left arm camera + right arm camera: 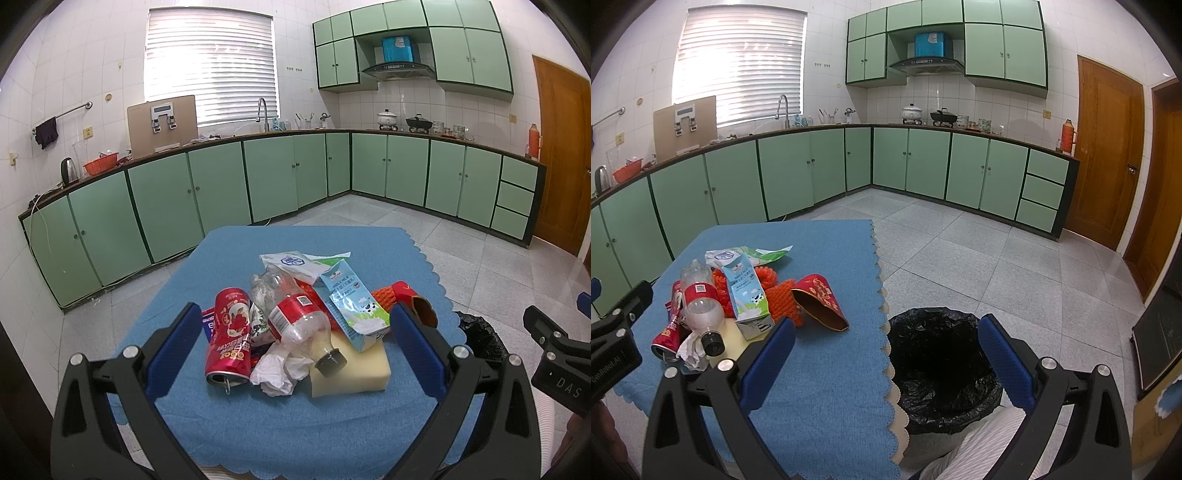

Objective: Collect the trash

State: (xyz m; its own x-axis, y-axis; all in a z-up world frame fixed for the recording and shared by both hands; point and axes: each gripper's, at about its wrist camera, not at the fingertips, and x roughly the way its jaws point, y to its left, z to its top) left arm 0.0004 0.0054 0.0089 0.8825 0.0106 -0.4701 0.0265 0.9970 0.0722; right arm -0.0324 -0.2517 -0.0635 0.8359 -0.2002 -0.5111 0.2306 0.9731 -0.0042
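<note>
A heap of trash lies on the blue table cloth (280, 424): a red can (229, 336), a clear plastic bottle (295, 321) with a black cap, a milk carton (351, 306), a crumpled white tissue (280, 373), a yellow sponge (354, 369), a red paper cup (413, 302) and white-green wrappers (295, 262). My left gripper (293, 347) is open and empty, its fingers flanking the heap from the near side. My right gripper (886, 354) is open and empty above the table's right edge and the black-lined bin (942, 369). The heap shows left in the right wrist view (738, 299).
The bin stands on the tiled floor just right of the table, also in the left wrist view (480, 336). Green cabinets (280, 173) and a counter line the far walls. A wooden door (1108, 155) is at the right. A striped sleeve (982, 443) shows below the right gripper.
</note>
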